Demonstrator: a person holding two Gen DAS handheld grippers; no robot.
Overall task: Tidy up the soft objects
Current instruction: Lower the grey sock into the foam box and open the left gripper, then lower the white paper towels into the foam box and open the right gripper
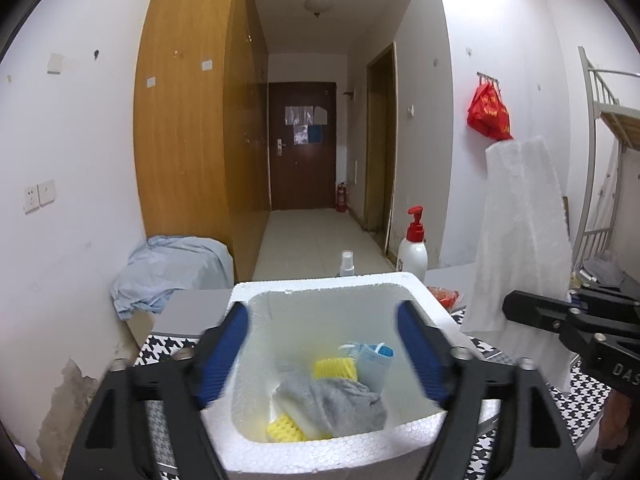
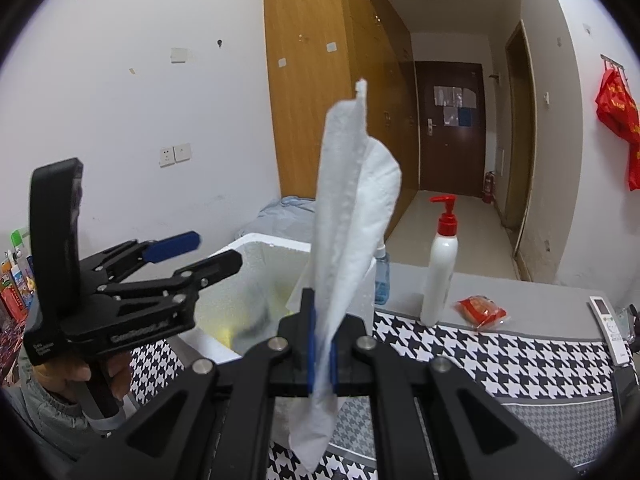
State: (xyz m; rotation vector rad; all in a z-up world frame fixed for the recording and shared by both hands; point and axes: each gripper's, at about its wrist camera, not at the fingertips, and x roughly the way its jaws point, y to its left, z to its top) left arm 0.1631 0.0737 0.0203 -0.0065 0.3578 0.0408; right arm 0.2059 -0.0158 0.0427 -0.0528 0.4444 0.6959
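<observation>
— Over the white foam box point(image 1: 340, 446), how far along is the sorting looking?

— Well along, I'd judge. A grey cloth point(image 1: 334, 402), yellow foam netting point(image 1: 334, 369), a pale blue mask-like piece point(image 1: 374, 364) and a white pad are already lying inside the box. One soft thing is showing outside it: the white tissue sheet point(image 2: 352, 208), which is being carried by the right claw point(image 2: 322, 350).

— So that claw is clamping it?

— Yes, its blue pads are pressing together on the lower part of the sheet, with most of the sheet standing up above them and a tail hanging below. It is hovering above the houndstooth table point(image 2: 500, 354), just beside the box, not yet over the opening.

— And the other one?

— The left claw point(image 1: 322, 358) is holding nothing; its fingers are spreading wide, aiming down into the box above the cloth.

— Anything else left?

— A red packet point(image 2: 480, 310), a pump bottle point(image 2: 440, 276) and a remote point(image 2: 610, 322) are sitting on the table; whether the packet counts as soft, I cannot tell.
</observation>
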